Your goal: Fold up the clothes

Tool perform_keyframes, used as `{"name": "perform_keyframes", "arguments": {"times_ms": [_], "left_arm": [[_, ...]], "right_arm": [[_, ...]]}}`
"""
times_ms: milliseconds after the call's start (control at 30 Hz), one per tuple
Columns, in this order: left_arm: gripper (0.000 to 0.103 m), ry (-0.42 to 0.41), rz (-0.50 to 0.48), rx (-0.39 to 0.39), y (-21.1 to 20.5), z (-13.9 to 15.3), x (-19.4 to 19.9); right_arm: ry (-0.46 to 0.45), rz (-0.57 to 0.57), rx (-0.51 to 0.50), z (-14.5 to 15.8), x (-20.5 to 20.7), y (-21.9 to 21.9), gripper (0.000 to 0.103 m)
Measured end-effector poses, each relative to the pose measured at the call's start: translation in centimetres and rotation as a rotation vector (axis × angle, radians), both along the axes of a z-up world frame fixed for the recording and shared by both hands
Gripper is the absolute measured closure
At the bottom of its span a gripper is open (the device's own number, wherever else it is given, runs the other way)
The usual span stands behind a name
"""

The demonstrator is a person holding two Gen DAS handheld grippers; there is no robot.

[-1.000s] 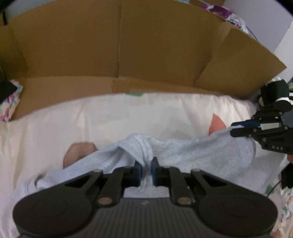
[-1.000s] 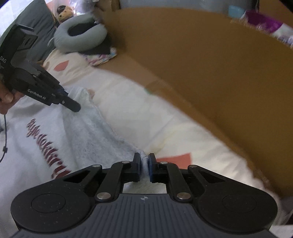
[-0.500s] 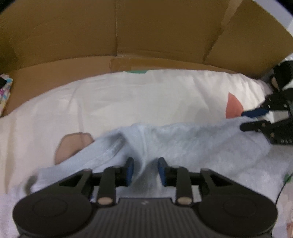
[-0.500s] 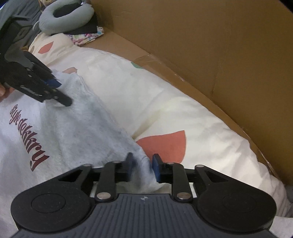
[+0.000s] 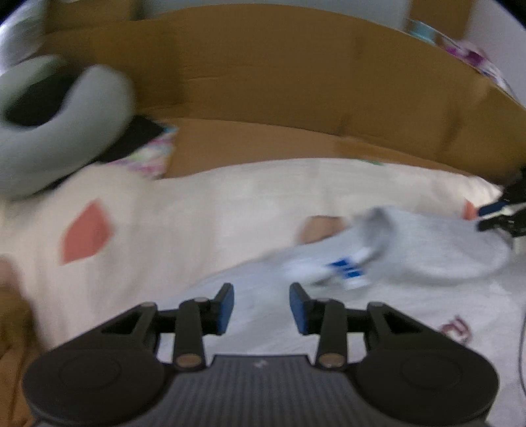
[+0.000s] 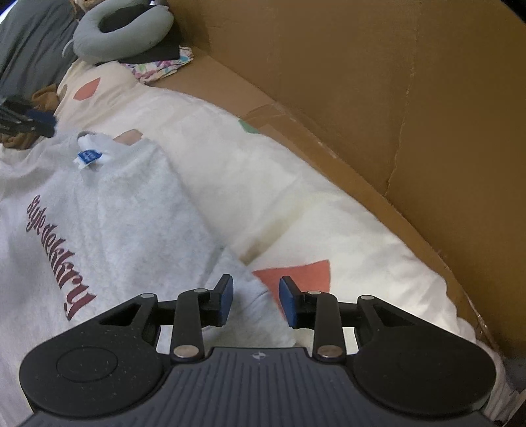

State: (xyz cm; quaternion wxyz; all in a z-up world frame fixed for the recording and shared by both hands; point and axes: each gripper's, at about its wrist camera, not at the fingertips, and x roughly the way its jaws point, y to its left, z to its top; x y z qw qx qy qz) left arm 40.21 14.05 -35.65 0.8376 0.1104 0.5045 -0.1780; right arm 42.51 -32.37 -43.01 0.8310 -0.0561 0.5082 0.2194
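Note:
A light grey sweatshirt point(image 6: 108, 210) with dark red lettering lies spread on the cream bedsheet point(image 6: 263, 184). Its collar with a blue label point(image 6: 87, 156) points toward the pillows. My right gripper point(image 6: 255, 300) hangs over the garment's right edge. Its jaws are opening, and a fold of the sweatshirt lies loose between them, untouched by the pads. The left wrist view is blurred. There my left gripper point(image 5: 262, 307) is over the sweatshirt's point(image 5: 411, 249) left part, its jaws opening with nothing held between them. The right gripper point(image 5: 499, 216) shows at that view's far right edge.
A tall cardboard wall point(image 6: 361, 82) runs along the far side of the bed. A grey neck pillow point(image 6: 121, 29) rests on dark and patterned cloth at the head end. The sheet carries red shapes point(image 6: 302, 272). A thin cable point(image 5: 521, 328) hangs at the right.
Both grippers have opened and let go of the sweatshirt's edge, which now lies on the bed. The left gripper has swung left, away from the collar. The right one barely moved.

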Motion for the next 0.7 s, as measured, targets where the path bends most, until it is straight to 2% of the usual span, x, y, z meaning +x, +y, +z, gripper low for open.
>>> {"name": "perform_keyframes", "arguments": {"times_ms": [67,167,367,533,700], "left_arm": [[0.063,-0.014,0.043,0.022,2.1,0.2,0.1],[0.063,-0.014,0.051,0.083,4.3,-0.2,0.4],[0.064,-0.044,-0.013,0.262,7.1,-1.4,1.9],[0.067,-0.032,0.000,0.302,9.1,-2.9,2.4],[0.066,0.005,-0.052,0.361,9.4,-5.7,1.9]], "right_arm": [[0.005,-0.006,-0.001,0.1,0.5,-0.2,0.065],[0.016,-0.006,-0.020,-0.4,1.5,-0.2,0.065],[0.054,-0.010,-0.022,-1.4,2.2,0.3,0.065],[0.061,-0.002,-0.035,-2.1,1.4,0.7,0.065],[0.050,0.032,-0.065,-2.2,0.7,1.2,0.065]]}}
